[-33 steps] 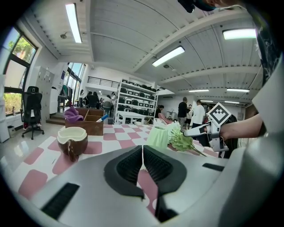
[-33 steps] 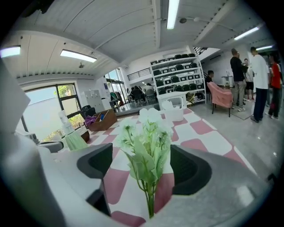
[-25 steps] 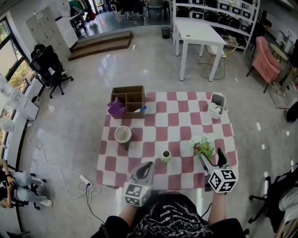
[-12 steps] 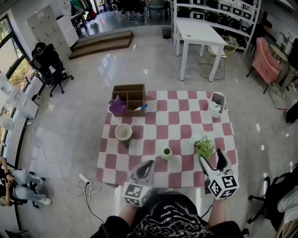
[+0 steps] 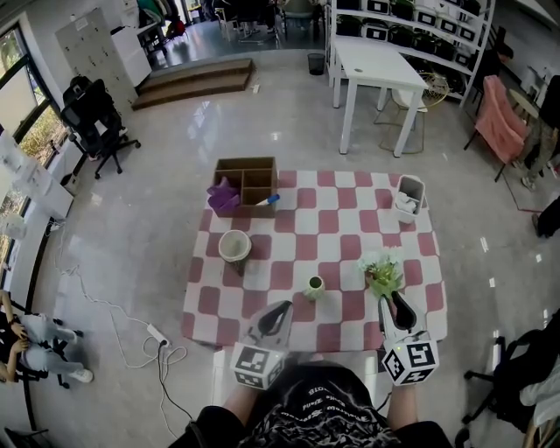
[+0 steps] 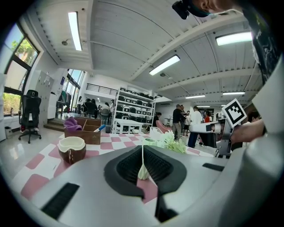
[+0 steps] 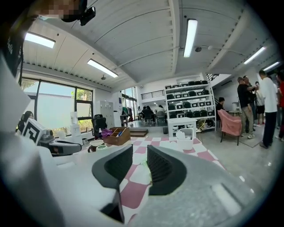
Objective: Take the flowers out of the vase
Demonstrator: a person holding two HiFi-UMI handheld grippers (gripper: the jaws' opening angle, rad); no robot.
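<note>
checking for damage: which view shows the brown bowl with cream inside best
The left gripper view: the brown bowl with cream inside stands close, side-on, unblocked. The head view shows it small from above; the right gripper view, only a tiny glimpse.

This is a big open-plan office or lab-style workspace, not a home. The floor [image 5: 157,219] is polished grey and bare. At the far side, tall white shelving [image 5: 411,26] carries rows of storage bins, with a plain white table [image 5: 376,61] and a waste bin [image 5: 315,61] beside it. Far left are grey lockers [image 5: 92,48], a black swivel office chair [image 5: 92,118] and large windows [image 5: 17,96]. Wide steps [image 5: 192,83] lead up to a further area with more seating. Long strip lights [image 7: 191,33] run along a ribbed ceiling. Several people [image 7: 266,106] stand talking at the right, near a pink armchair [image 5: 499,122]. A power strip [image 5: 159,335] with loose cables lies on the floor, near left.
</note>
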